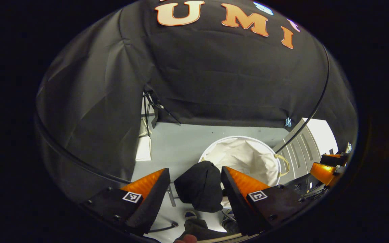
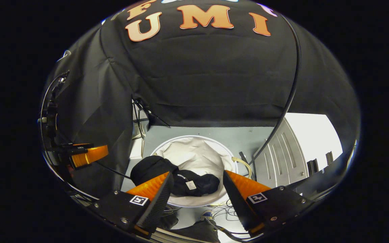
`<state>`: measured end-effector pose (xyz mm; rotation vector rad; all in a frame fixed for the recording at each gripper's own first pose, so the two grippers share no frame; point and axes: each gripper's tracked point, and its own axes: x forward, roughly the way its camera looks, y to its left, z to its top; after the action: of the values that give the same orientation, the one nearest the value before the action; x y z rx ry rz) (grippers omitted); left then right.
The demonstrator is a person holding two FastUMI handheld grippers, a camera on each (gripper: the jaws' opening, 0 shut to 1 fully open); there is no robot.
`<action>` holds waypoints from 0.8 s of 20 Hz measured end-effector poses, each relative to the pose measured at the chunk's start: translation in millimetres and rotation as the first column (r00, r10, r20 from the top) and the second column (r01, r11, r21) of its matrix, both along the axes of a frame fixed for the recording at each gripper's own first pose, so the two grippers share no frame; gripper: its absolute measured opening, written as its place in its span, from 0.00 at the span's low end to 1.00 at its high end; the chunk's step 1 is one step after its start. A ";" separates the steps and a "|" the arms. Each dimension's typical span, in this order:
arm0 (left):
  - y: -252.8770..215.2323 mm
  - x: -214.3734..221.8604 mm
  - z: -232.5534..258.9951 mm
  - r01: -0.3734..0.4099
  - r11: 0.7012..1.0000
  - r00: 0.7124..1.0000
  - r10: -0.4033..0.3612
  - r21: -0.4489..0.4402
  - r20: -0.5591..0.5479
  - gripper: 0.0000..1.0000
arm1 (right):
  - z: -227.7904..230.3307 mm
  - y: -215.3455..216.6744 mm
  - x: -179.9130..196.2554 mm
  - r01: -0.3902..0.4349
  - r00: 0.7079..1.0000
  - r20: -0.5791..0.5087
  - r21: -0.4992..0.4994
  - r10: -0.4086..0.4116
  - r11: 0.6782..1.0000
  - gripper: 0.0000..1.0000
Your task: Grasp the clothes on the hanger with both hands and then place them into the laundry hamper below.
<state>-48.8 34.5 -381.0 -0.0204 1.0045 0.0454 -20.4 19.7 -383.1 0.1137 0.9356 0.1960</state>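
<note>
Clothes [image 2: 174,179], a dark bundle, drape over the laundry hamper [image 2: 211,148] rim below both grippers [image 1: 194,192] [image 2: 198,192], jaws apart; best nudged fully inside.

No legible text: the small tag [image 2: 190,185] on the dark garment [image 2: 167,175] is unreadable.

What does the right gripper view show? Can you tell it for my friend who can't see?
A dark piece of clothing lies draped over the near rim of a round white laundry hamper on a grey floor. The right claw hangs open above it, touching nothing. The left claw shows at the left edge, before the black cloth wall.
</note>
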 end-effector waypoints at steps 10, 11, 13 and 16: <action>1.7 54.9 110.1 -0.001 1.000 0.959 -0.006 0.025 0.285 0.98 | 84.3 -26.7 37.9 0.039 0.981 0.189 -0.036 -0.032 0.999 0.91; 0.7 58.9 121.6 -0.002 1.000 0.951 -0.006 0.025 0.309 0.98 | 96.5 -27.3 42.5 0.043 0.976 0.215 -0.037 -0.034 0.998 0.91; -2.4 64.9 141.9 -0.003 1.000 0.937 -0.004 0.018 0.350 0.98 | 121.4 -29.8 51.8 0.052 0.962 0.270 -0.035 -0.041 0.998 0.91; 0.5 72.9 174.9 -0.013 1.000 0.913 0.009 0.009 0.407 0.98 | 158.4 -31.1 62.7 0.060 0.938 0.343 -0.026 -0.047 0.998 0.91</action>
<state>24.2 35.0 -206.1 -0.0239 0.5849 0.0545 42.3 -11.4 -224.7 0.0684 0.5872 0.1425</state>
